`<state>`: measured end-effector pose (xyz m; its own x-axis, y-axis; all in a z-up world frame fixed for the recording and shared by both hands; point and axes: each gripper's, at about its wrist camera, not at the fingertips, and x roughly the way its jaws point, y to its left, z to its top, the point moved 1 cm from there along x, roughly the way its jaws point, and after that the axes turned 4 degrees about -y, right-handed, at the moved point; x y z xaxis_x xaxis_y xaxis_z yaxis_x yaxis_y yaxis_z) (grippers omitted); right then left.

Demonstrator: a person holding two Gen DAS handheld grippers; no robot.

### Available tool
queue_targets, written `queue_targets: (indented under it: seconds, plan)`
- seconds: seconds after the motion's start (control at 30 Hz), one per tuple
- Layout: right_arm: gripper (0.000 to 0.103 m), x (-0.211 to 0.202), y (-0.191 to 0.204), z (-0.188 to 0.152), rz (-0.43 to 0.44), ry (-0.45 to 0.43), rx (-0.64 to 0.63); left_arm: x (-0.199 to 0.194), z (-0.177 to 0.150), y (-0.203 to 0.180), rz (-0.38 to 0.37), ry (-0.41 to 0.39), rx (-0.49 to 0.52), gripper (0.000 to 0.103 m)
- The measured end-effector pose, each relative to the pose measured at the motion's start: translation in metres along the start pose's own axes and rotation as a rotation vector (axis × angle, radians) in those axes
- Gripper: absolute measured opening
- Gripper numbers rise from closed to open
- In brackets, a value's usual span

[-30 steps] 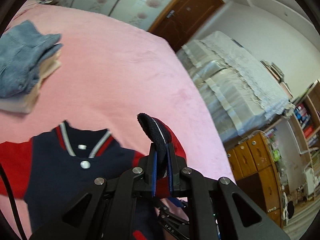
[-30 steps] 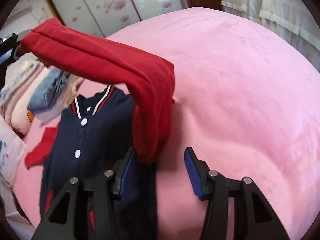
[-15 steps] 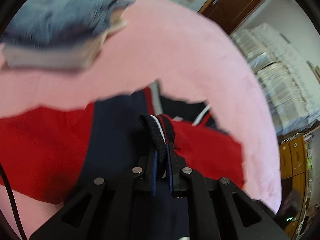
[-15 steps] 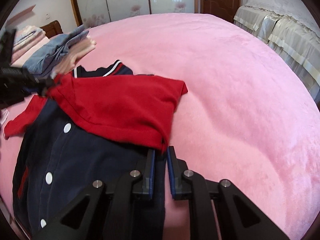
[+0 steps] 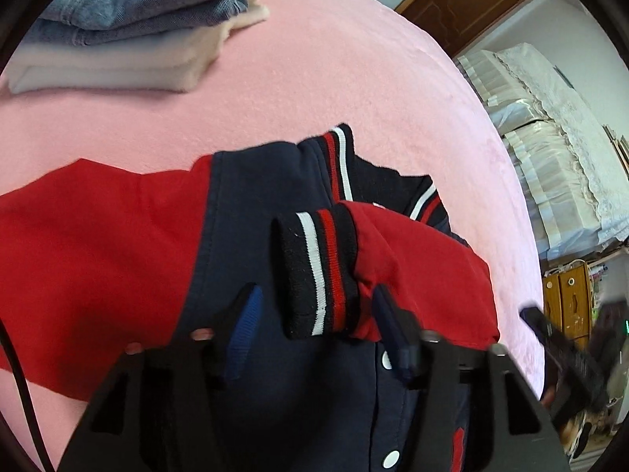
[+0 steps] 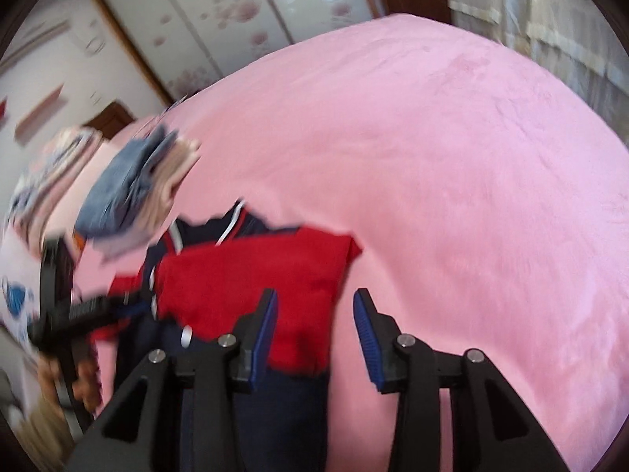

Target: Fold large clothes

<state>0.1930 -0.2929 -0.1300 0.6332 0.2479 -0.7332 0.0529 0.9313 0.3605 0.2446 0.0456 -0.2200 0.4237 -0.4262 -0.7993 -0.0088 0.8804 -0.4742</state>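
Jacket (image 5: 283,373): navy body, red sleeves, white snap buttons, ribbed striped collar; soft knit, lying flat, front up, on the pink bedspread (image 5: 354,90).
Bedspread: plush, short nap, faint creases.
Folded sleeve (image 5: 424,271): red, laid across the navy chest; ends in a ribbed cuff (image 5: 318,271), black with white and red stripes, thick and doubled over.
Other sleeve (image 5: 90,244): red, spread out flat to the side.
Stack (image 5: 129,27): folded blue denim on cream knit, near the collar, apart from the jacket.
Left gripper (image 5: 318,330): blue ridged pads apart and opening; cuff lies between them, neither pad pressing on it.
Right gripper (image 6: 314,330): view blurred; pads apart and opening, over the outer edge of the folded sleeve where it meets bare bedspread; no grip seen.
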Motion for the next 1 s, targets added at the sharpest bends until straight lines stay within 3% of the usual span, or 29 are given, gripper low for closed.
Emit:
queue_targets:
  seconds: [0.03,0.23,0.37,0.5,0.6,0.67,0.77,0.83,0.93,1.0]
  plan:
    - [0.04,0.012,-0.004,0.008,0.005,0.017,0.043,0.003,0.0,0.0,-0.008,0.014,0.004,0.024]
    - [0.038,0.057,-0.028,0.025,0.143,0.13,0.273,0.009,-0.003,-0.001,-0.022,0.032,0.013,0.02]
    - [0.038,0.084,-0.032,0.026,0.079,0.212,0.329,0.009,-0.002,0.006,-0.041,0.037,-0.009,0.018]
    - [0.037,0.096,-0.035,0.03,0.127,0.233,0.378,0.01,-0.002,0.009,-0.051,0.04,-0.009,0.016]
    - [0.01,0.108,-0.039,0.034,0.175,0.246,0.407,0.011,0.0,0.011,-0.053,0.043,-0.013,0.013]
    - [0.009,0.108,-0.036,0.038,0.23,0.219,0.363,0.01,0.001,0.013,-0.058,0.04,-0.013,0.012]
    - [0.008,0.088,-0.018,0.044,0.253,0.094,0.137,0.01,0.001,0.014,-0.063,0.035,0.005,0.011]
    - [0.008,0.088,-0.013,0.041,0.194,0.078,0.003,0.012,0.0,0.015,-0.068,0.037,0.014,0.011]
    - [0.01,0.107,-0.023,0.03,0.129,0.161,-0.002,0.015,0.001,0.017,-0.077,0.044,0.008,0.011]
    - [0.017,0.101,-0.03,0.029,0.149,0.146,0.068,0.015,0.001,0.017,-0.08,0.045,0.008,0.011]
